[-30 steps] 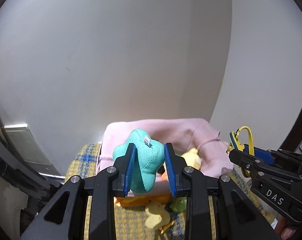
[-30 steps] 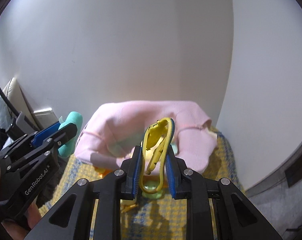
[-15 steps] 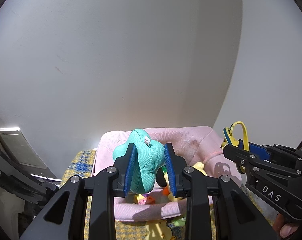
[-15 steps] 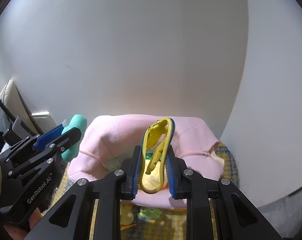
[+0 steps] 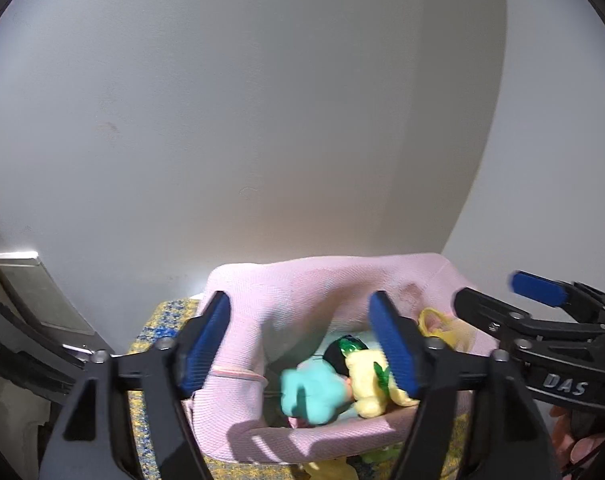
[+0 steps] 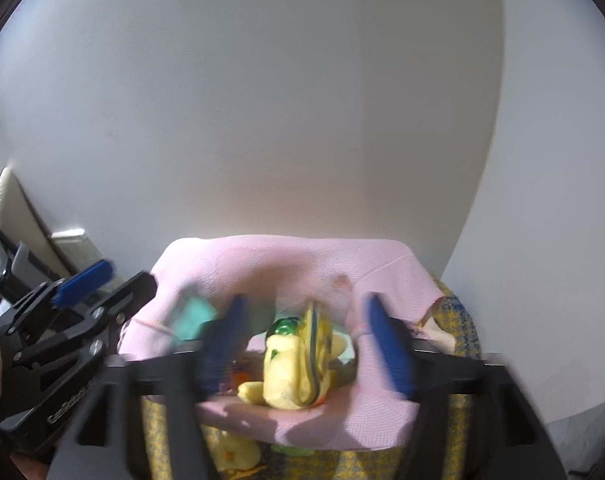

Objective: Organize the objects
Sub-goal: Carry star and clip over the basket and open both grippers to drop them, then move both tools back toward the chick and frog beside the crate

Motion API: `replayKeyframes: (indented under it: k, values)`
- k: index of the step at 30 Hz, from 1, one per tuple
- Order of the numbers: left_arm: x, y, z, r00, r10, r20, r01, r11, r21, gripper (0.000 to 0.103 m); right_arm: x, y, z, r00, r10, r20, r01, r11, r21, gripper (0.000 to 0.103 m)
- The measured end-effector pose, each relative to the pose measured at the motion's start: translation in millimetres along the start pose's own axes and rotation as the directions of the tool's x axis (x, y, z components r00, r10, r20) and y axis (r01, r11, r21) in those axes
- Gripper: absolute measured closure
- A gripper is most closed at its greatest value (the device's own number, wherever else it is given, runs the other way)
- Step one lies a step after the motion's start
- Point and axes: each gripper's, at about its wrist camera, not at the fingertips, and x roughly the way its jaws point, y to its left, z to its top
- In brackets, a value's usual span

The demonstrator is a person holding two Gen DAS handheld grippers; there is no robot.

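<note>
Teal plush (image 5: 312,394) lies loose in the pink bin (image 5: 342,280), toward its left wall, beside the yellow plush (image 5: 372,380); yellow ring toy (image 6: 314,354) drops mid-bin, blurred; both look just let go for sorting. Left gripper (image 5: 302,344) and right gripper (image 6: 306,346) jaws have just been opening, nothing clamped. Bin walls sag inward; open room straight above; plaid cloth (image 5: 158,320) edge below holds more toys.

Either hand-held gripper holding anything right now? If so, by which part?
Nothing is held. Both jaws have just opened: the left hand-held gripper let the teal plush go into the pink bin, and the right hand-held gripper released the yellow loop.
</note>
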Motion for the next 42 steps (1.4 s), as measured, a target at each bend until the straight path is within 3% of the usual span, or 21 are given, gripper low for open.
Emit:
replayKeyframes:
  k: [2, 12, 29, 42]
  values:
    - [-3, 4, -1, 1.0, 0.01, -0.002, -0.01, 1.0, -0.018, 0.016, -2, -2, -1, 1.0, -0.012, 0.003, 0.012, 1.0, 0.008, 0.015]
    - [-17, 20, -3, 1.0, 0.028, -0.011, -0.029, 0.998, -0.05, 0.009, -27, -10, -8, 1.0, -0.026, 0.015, 0.026, 0.999, 0.021, 0.014]
    - [-76, 8, -12, 0.998, 0.039, 0.046, -0.038, 0.999, -0.03, 0.006, -85, -8, -34, 0.997, -0.043, 0.066, 0.041, 0.999, 0.031, 0.012]
    - [-86, 1, -49, 0.998, 0.05, 0.035, -0.05, 0.999, -0.009, 0.004, -98, -9, -78, 0.998, -0.035, 0.058, 0.033, 0.999, 0.041, 0.012]
